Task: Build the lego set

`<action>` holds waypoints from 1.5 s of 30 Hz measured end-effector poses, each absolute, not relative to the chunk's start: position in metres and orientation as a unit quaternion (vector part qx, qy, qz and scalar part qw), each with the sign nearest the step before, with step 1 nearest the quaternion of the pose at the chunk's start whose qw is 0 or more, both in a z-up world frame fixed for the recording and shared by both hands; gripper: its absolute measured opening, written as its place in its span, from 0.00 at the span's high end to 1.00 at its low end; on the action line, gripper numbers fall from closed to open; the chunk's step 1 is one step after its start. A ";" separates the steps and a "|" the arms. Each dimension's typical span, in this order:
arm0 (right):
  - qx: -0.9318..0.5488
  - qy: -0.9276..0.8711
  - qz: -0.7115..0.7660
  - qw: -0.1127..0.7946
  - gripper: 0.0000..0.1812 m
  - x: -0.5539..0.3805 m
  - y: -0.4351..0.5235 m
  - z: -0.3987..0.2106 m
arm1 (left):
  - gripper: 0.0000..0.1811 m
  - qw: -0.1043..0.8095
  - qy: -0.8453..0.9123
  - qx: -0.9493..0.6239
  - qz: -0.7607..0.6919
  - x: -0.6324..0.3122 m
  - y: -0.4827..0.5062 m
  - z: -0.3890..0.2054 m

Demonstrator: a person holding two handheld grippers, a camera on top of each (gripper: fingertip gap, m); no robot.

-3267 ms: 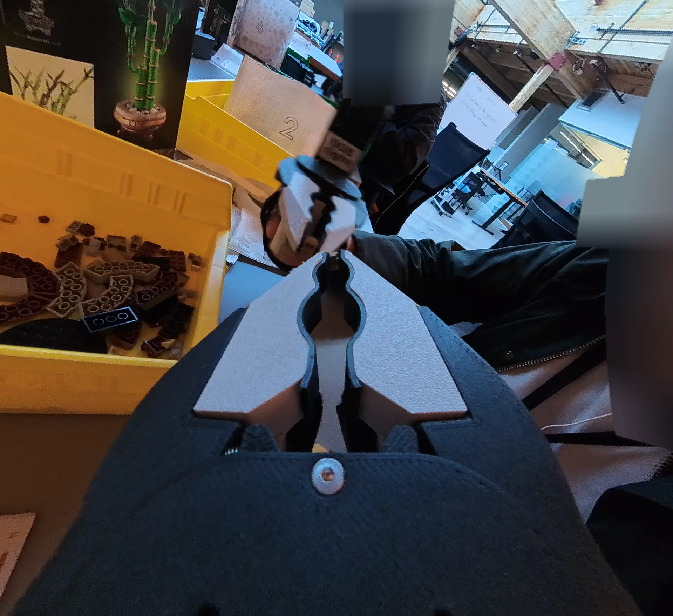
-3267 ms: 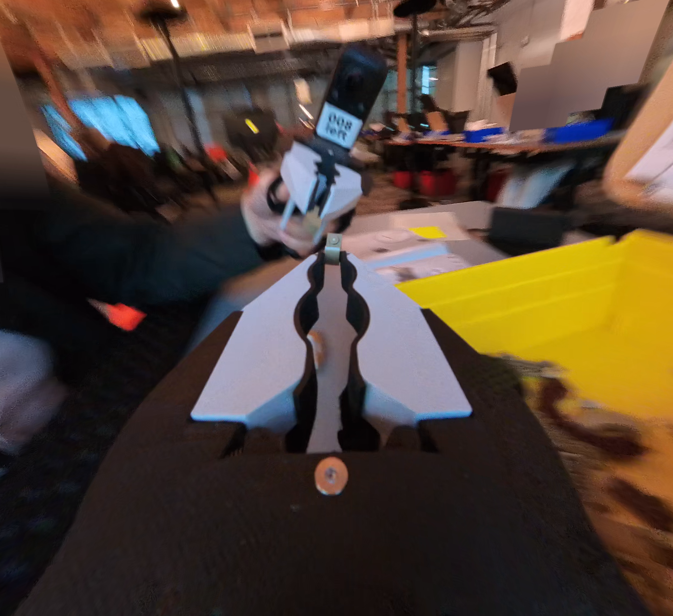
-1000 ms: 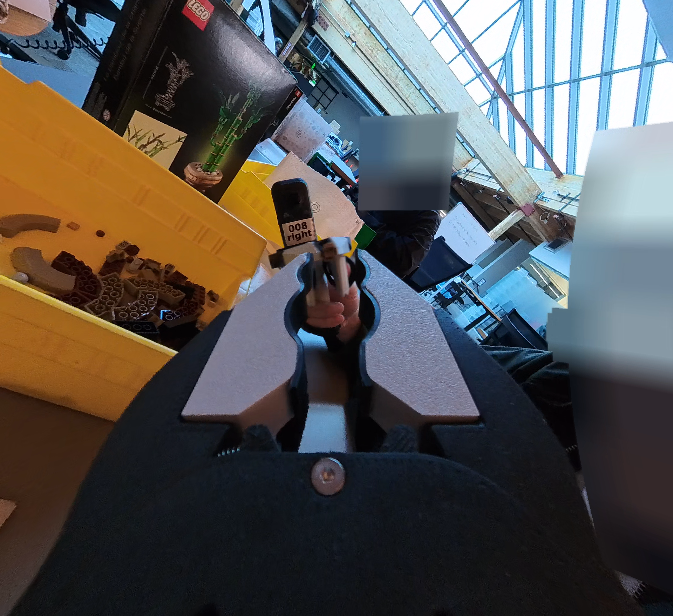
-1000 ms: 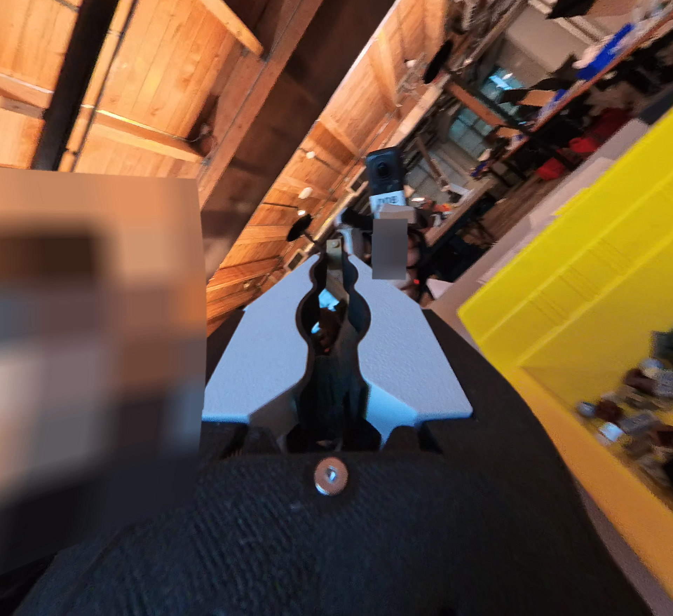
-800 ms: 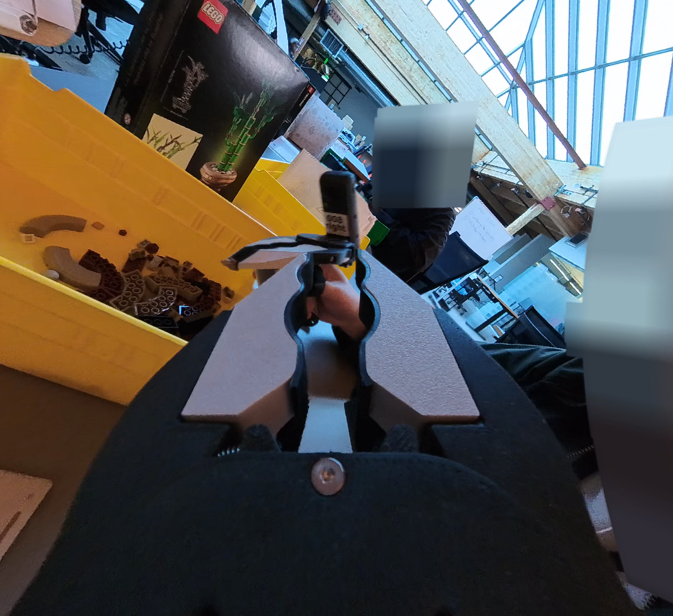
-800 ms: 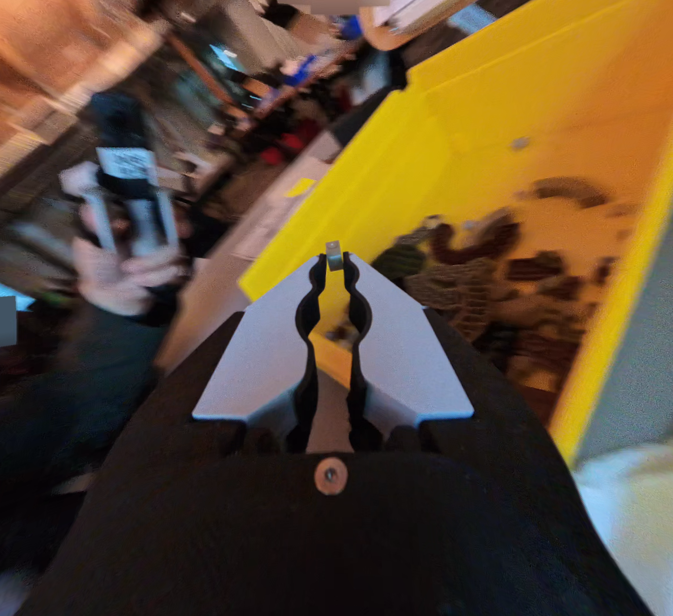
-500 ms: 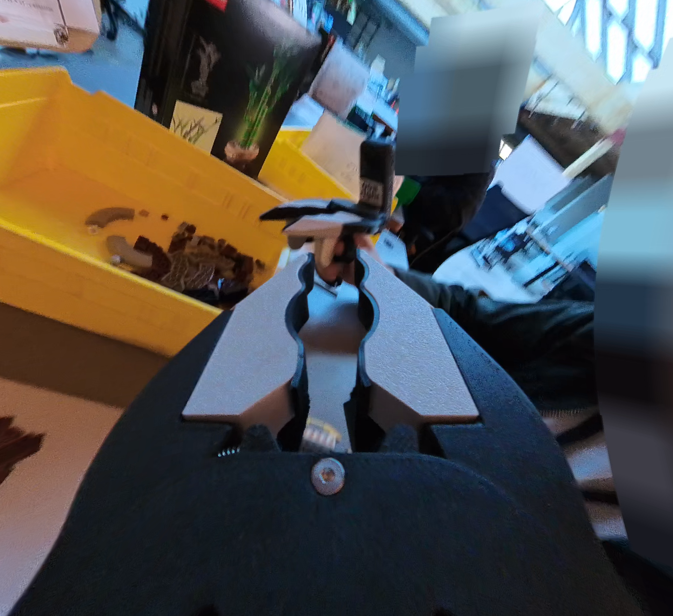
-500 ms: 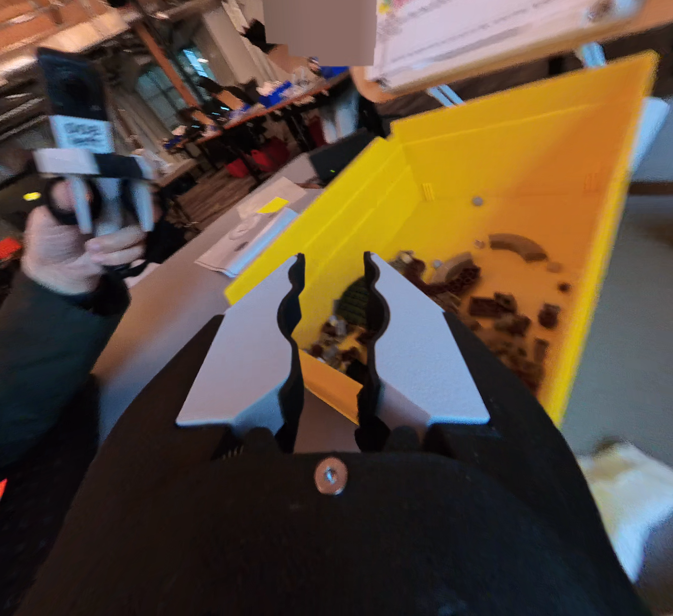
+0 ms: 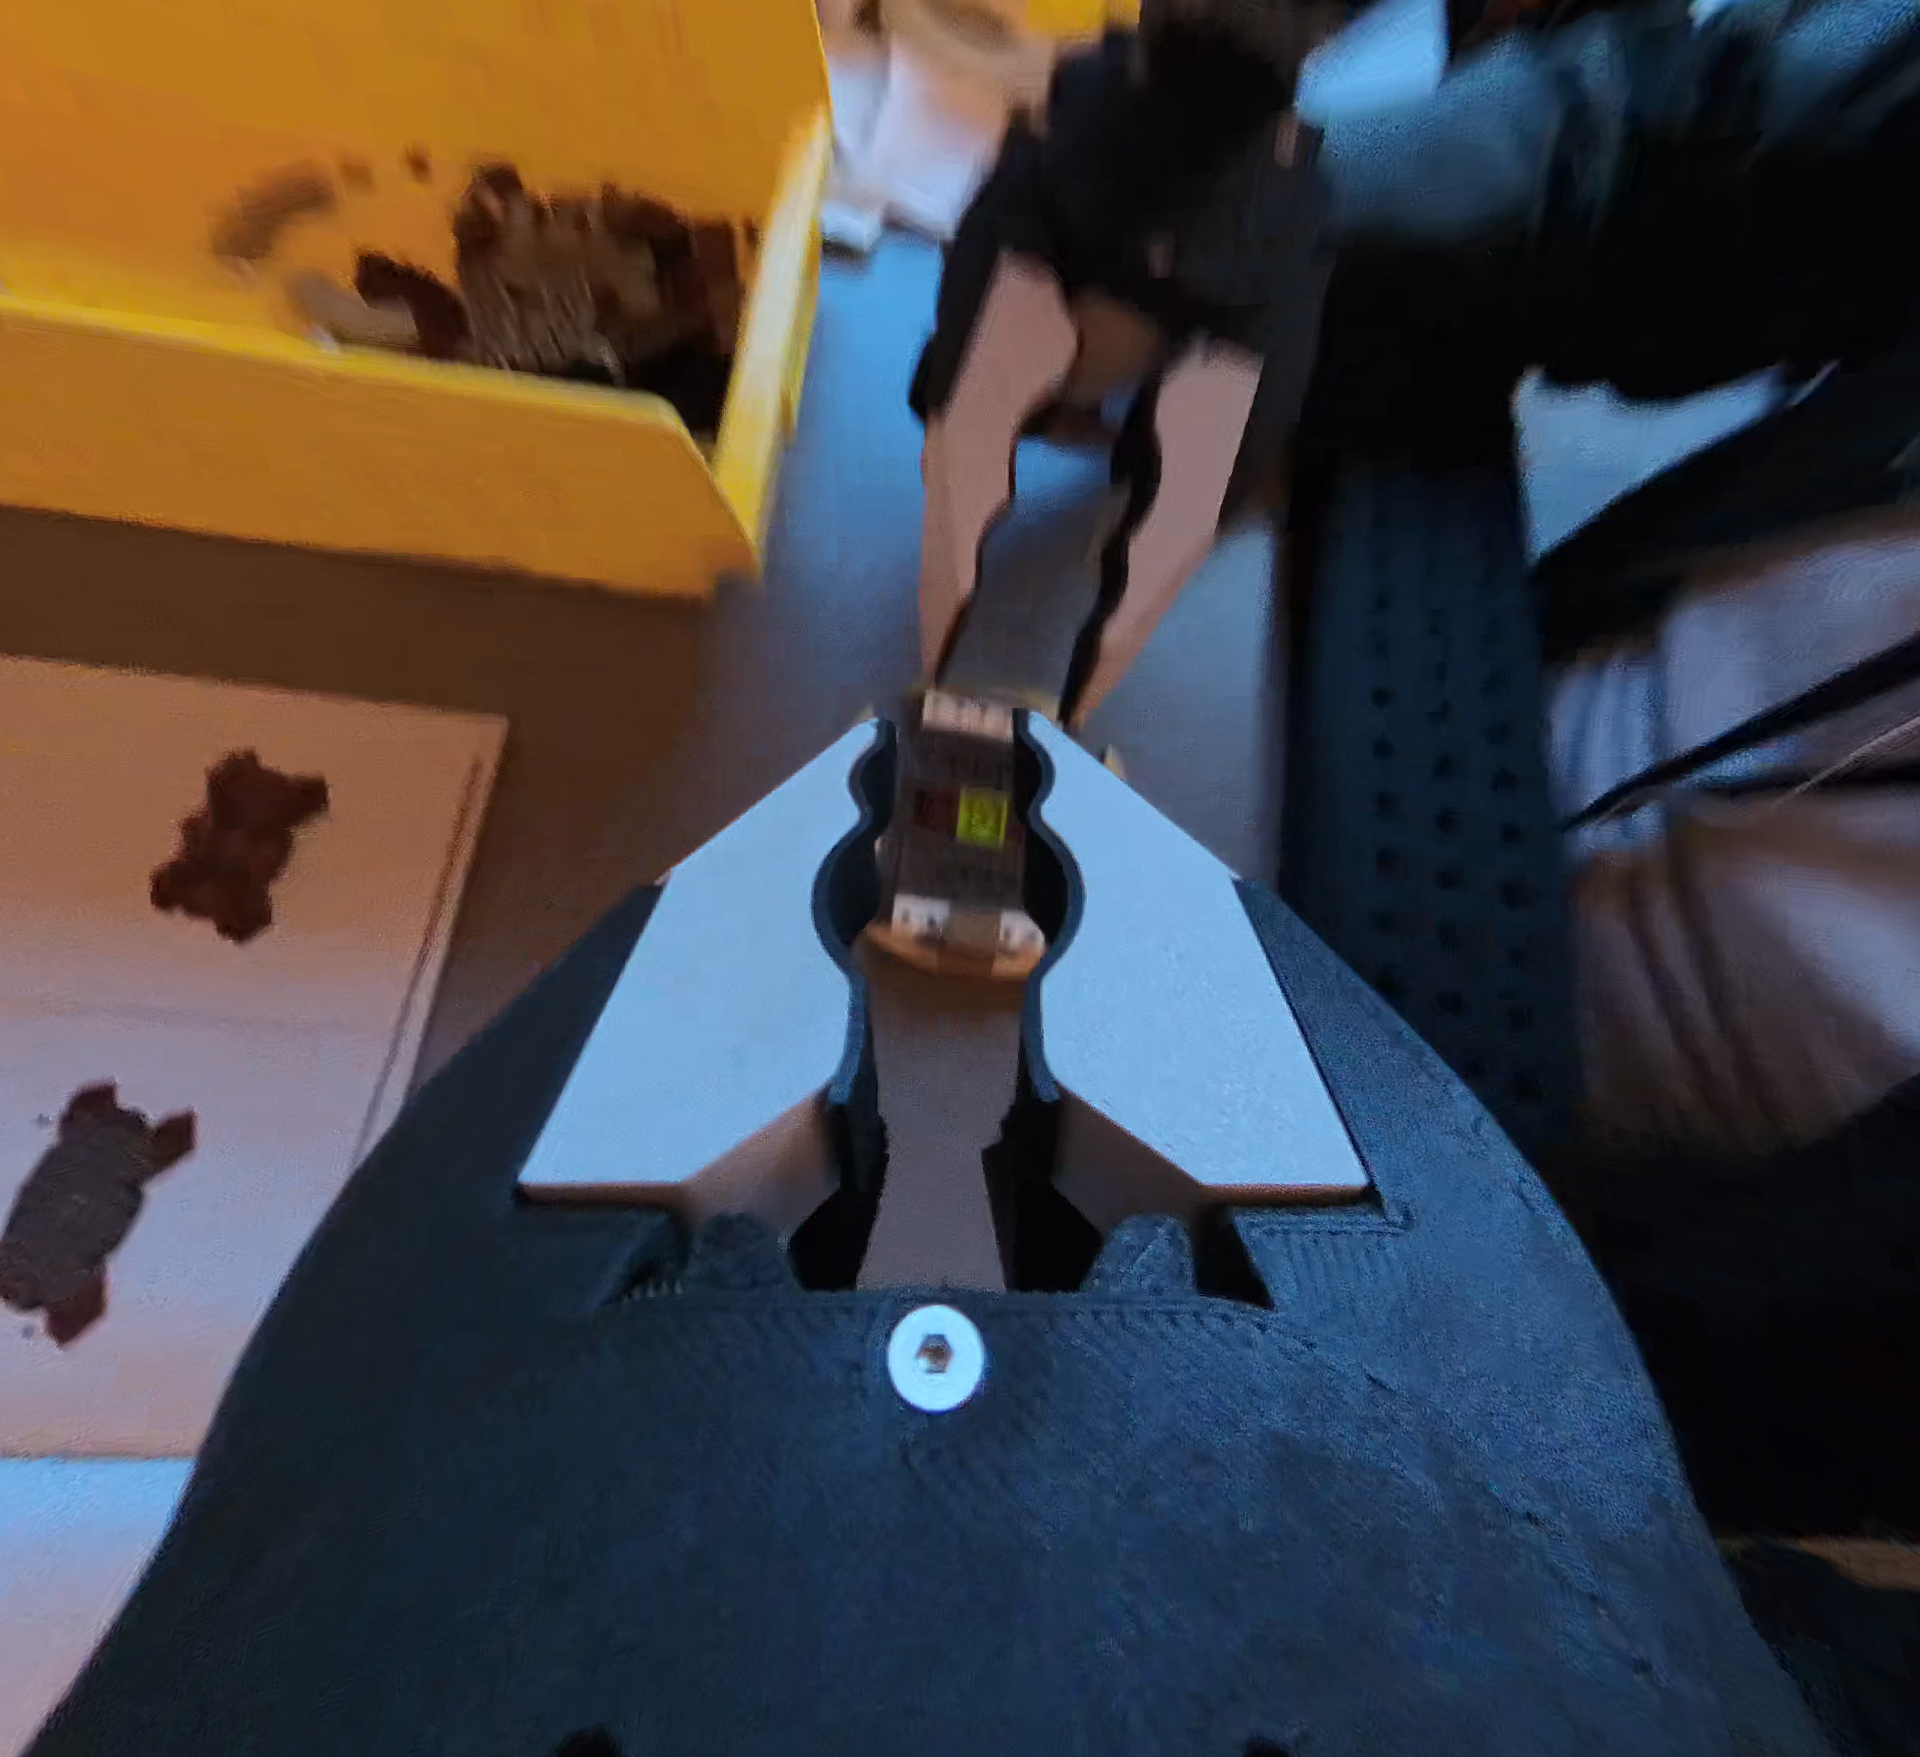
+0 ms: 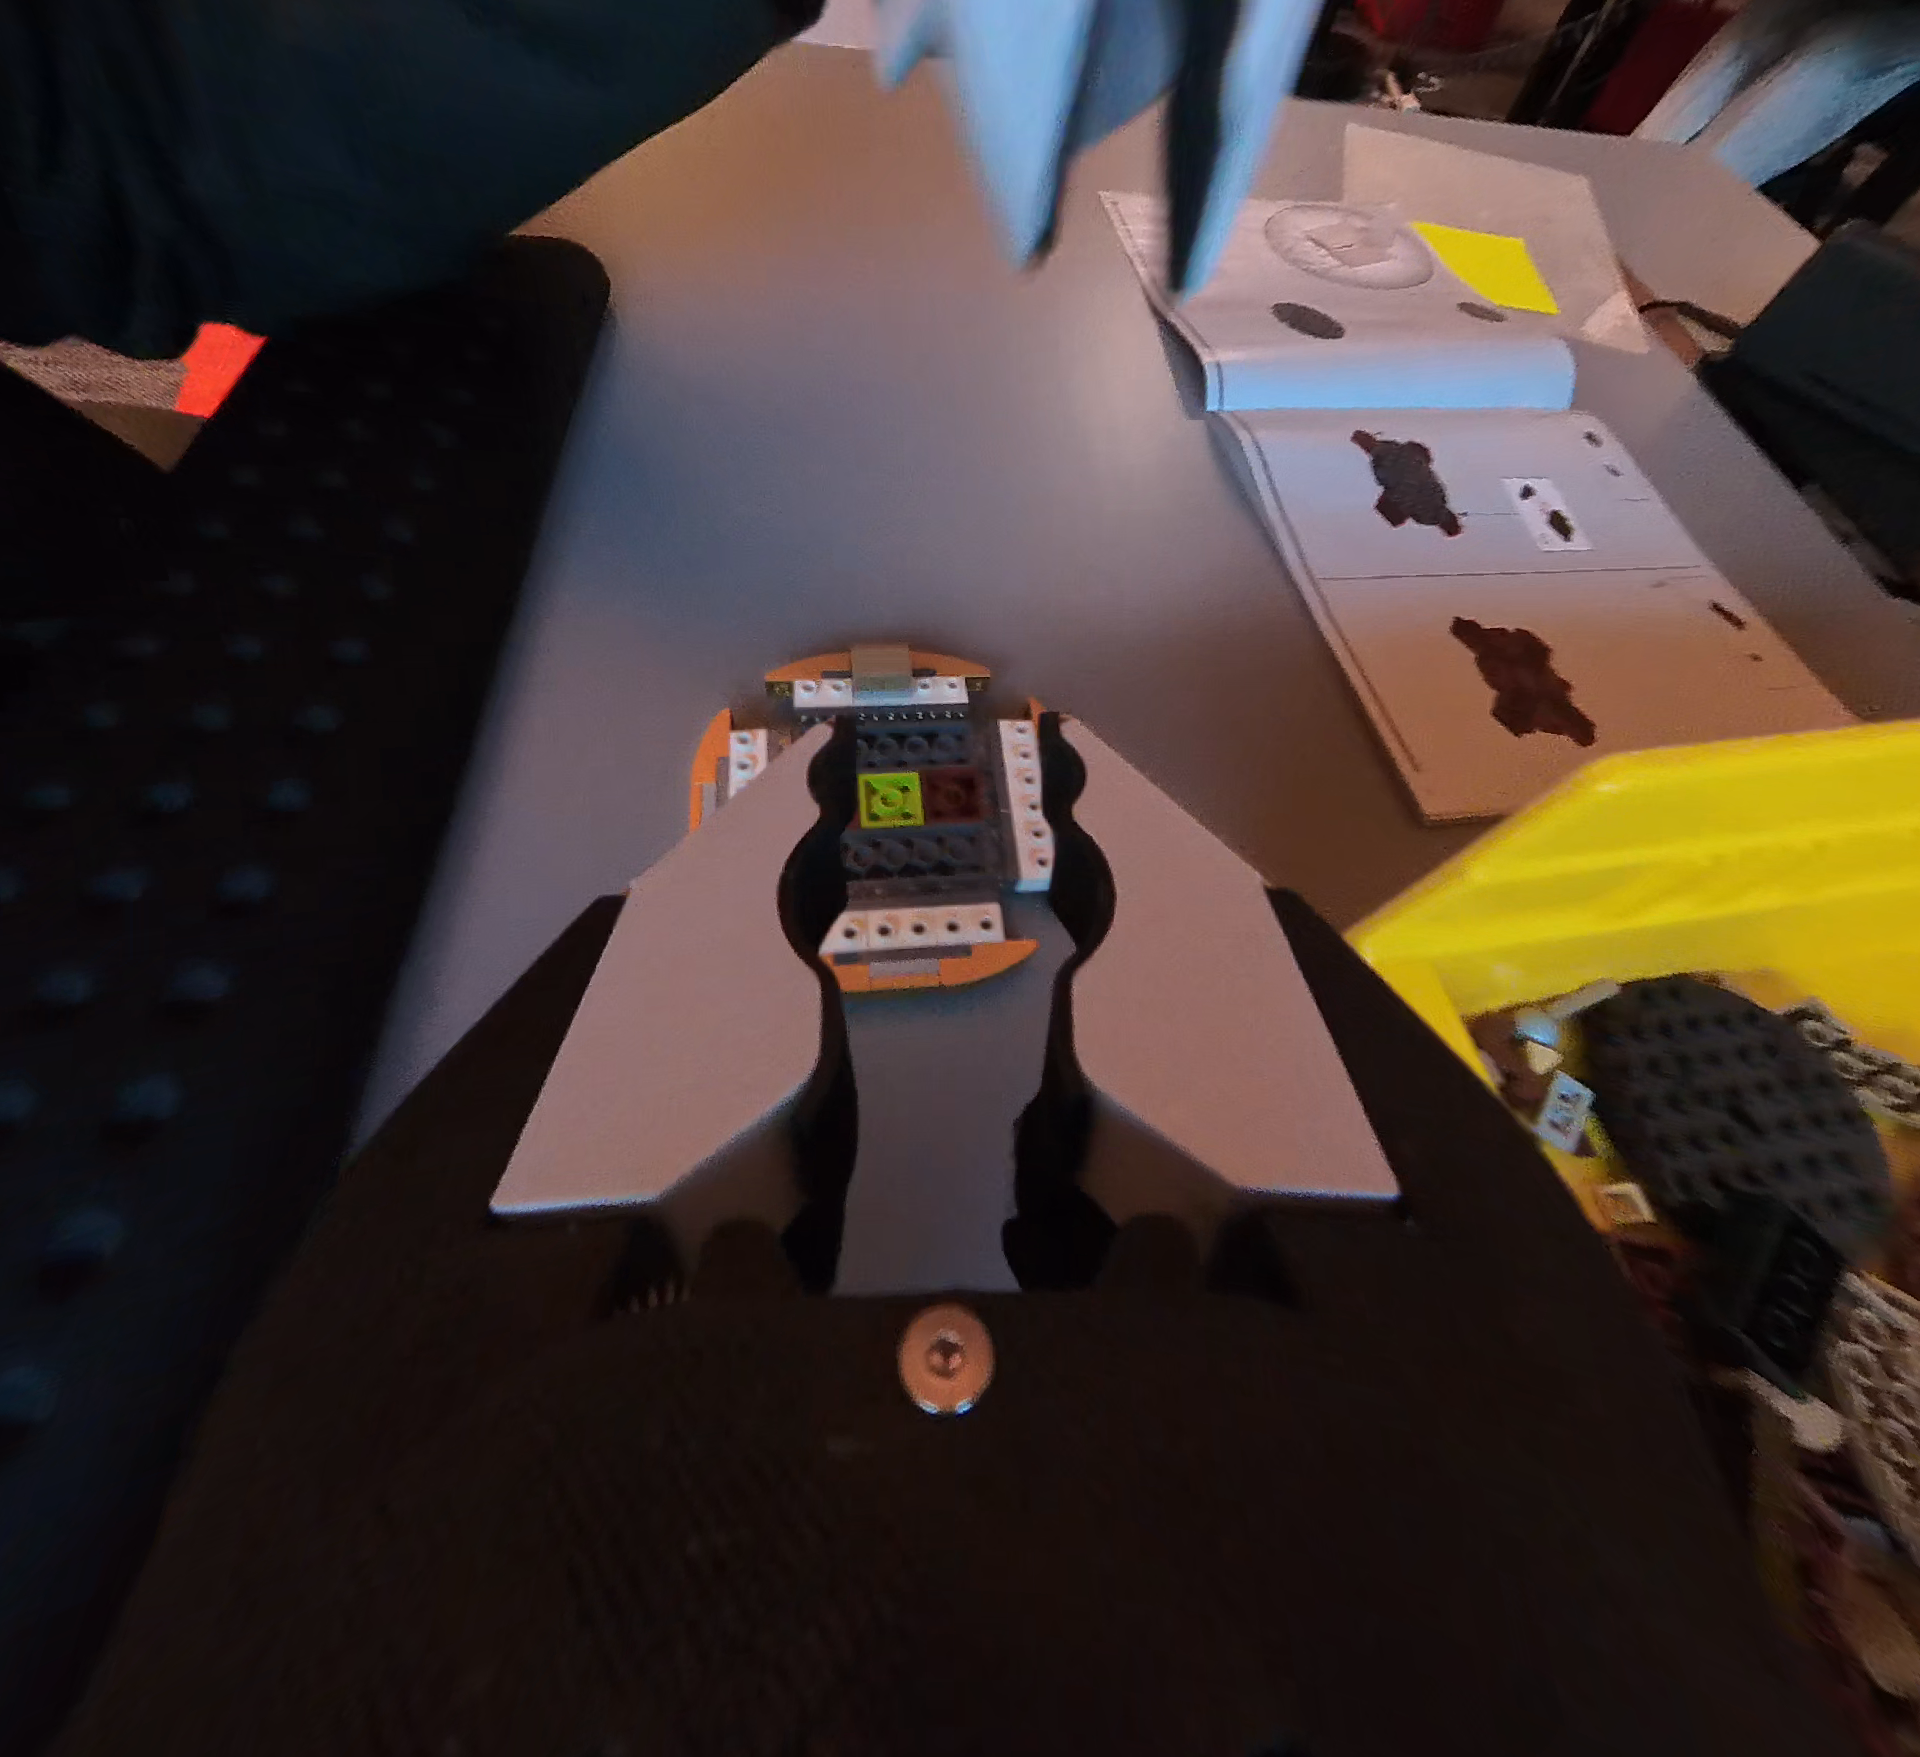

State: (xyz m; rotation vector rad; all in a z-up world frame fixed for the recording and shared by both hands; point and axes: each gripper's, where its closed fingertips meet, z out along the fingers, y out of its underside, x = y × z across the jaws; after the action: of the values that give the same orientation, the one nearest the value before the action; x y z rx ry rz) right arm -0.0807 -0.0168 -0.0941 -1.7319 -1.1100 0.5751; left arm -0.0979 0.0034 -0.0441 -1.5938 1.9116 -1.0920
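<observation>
Both hand-held grippers, right [image 10: 940,720] and left [image 9: 951,725], spread, frame the lego build [image 10: 914,814] on the table [image 10: 831,460].

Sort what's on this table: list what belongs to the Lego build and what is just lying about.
Belongs to the build:
- partly built model, between both open grippers: right gripper, left gripper
- yellow bin of loose bricks
- open instruction booklet

Just lying about:
- black perforated mat
- yellow sticky note
- red object
</observation>
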 end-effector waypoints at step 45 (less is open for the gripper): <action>-0.643 -0.319 0.510 0.474 0.88 -0.099 -0.023 -0.035 | 0.92 0.488 0.572 -0.413 -0.514 -0.108 -0.022 0.000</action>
State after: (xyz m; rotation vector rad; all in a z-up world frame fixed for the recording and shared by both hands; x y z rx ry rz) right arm -0.0993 -0.0232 -0.0348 -1.5730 -0.7795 1.2489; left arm -0.1079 -0.0217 -0.0002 -1.0049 1.3914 -1.2495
